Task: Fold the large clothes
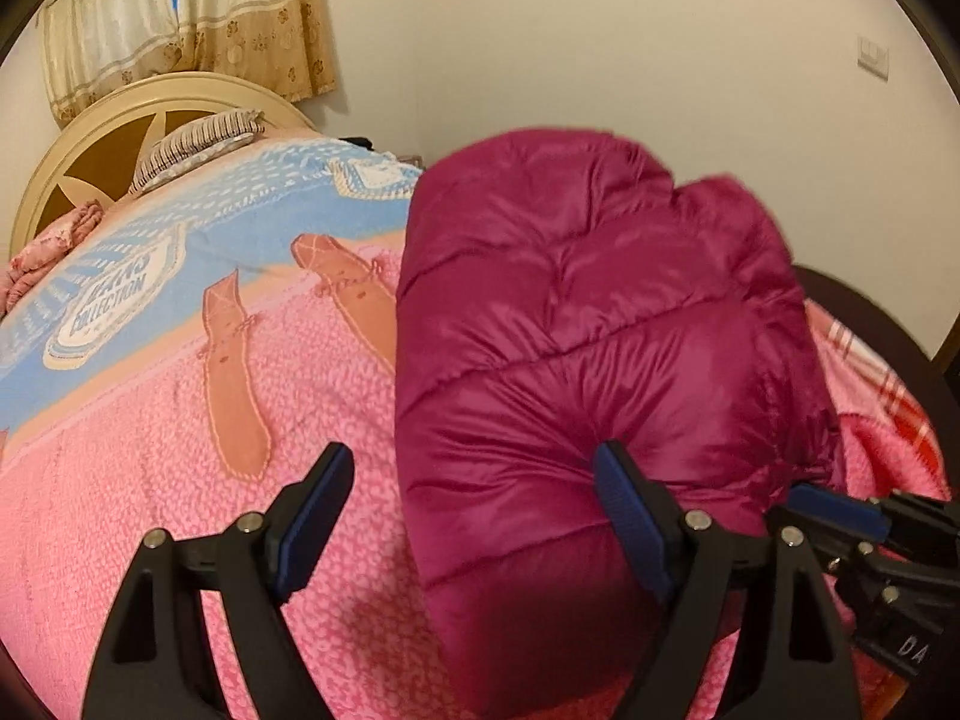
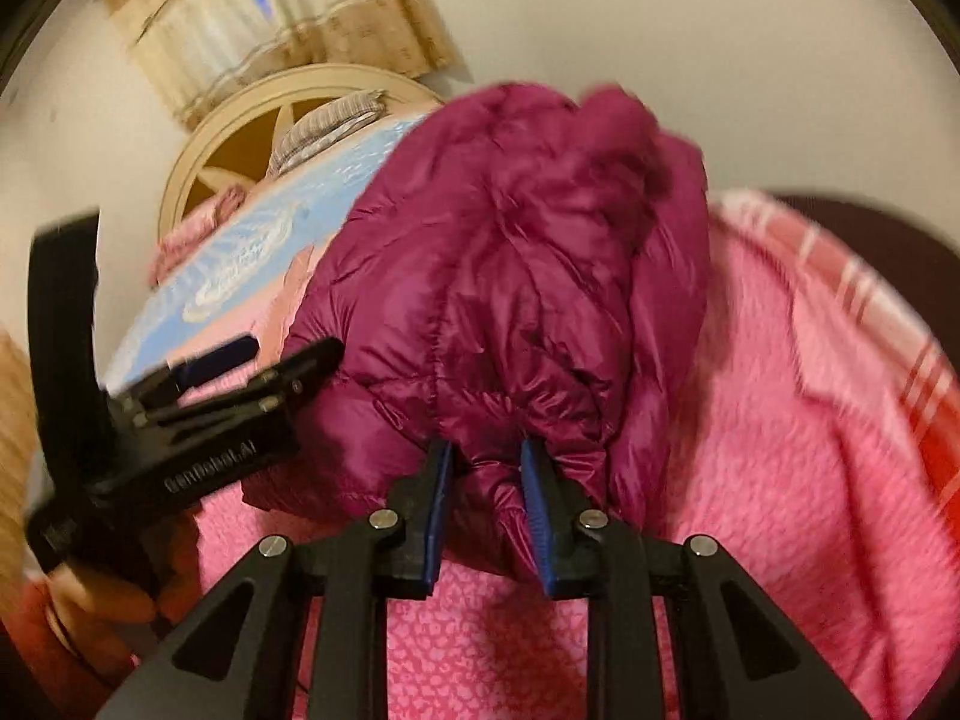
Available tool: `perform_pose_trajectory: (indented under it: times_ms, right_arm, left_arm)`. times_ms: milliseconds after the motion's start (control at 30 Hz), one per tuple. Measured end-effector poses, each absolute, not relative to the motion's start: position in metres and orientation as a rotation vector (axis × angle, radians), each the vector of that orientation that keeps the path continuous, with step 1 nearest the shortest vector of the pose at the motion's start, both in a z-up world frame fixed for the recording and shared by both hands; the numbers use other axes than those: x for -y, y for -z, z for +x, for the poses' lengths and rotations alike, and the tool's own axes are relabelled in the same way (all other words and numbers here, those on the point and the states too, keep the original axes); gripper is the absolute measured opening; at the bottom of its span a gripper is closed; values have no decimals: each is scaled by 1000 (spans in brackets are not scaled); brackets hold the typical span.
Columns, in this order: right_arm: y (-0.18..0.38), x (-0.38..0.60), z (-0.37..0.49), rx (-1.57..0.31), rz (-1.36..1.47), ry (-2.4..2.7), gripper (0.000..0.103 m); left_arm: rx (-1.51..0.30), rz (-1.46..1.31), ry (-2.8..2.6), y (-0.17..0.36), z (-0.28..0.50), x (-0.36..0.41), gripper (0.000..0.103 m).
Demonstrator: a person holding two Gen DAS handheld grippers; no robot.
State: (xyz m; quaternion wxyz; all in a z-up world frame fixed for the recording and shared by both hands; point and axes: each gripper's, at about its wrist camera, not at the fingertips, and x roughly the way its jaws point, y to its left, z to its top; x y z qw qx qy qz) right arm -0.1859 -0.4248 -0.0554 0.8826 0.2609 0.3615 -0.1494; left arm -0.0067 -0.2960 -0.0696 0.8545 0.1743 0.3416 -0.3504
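Note:
A magenta quilted puffer jacket point(image 1: 588, 324) lies folded into a thick bundle on the pink bed blanket point(image 1: 180, 510). My left gripper point(image 1: 474, 468) is open, its jaws wide apart at the bundle's near left edge, the right finger pressing into the fabric. My right gripper point(image 2: 486, 462) is shut on a bunched near edge of the jacket point(image 2: 510, 300). The left gripper also shows in the right wrist view point(image 2: 264, 360), at the jacket's left side. The right gripper shows at the lower right of the left wrist view point(image 1: 840, 510).
The bed carries a pink and blue blanket with a cream headboard point(image 1: 120, 126) and a striped pillow point(image 1: 198, 144) at the far end. A curtain point(image 1: 180, 18) hangs behind. A red plaid blanket point(image 2: 870, 330) lies at the right edge.

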Motion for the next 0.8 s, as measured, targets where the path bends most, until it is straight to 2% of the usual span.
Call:
perform_pose_trajectory:
  times_ms: [200, 467, 567, 633, 700, 800]
  right_arm:
    - [66, 425, -192, -727, 566, 345, 23]
    - [30, 370, -238, -664, 437, 386, 26]
    - [16, 357, -259, -664, 410, 421, 41]
    - [3, 345, -273, -657, 371, 443, 57]
    - [-10, 334, -287, -639, 330, 464, 63]
    - [-29, 321, -302, -611, 282, 484, 66]
  left_arm:
    - [-728, 402, 715, 66, -23, 292, 85]
    - [-775, 312, 731, 61, -47, 242, 90]
    - [-755, 324, 719, 60, -58, 225, 90]
    - [-747, 311, 726, 54, -63, 216, 90]
    - [-715, 287, 720, 42, -68, 204, 90]
    - [-655, 259, 708, 22, -75, 189, 96]
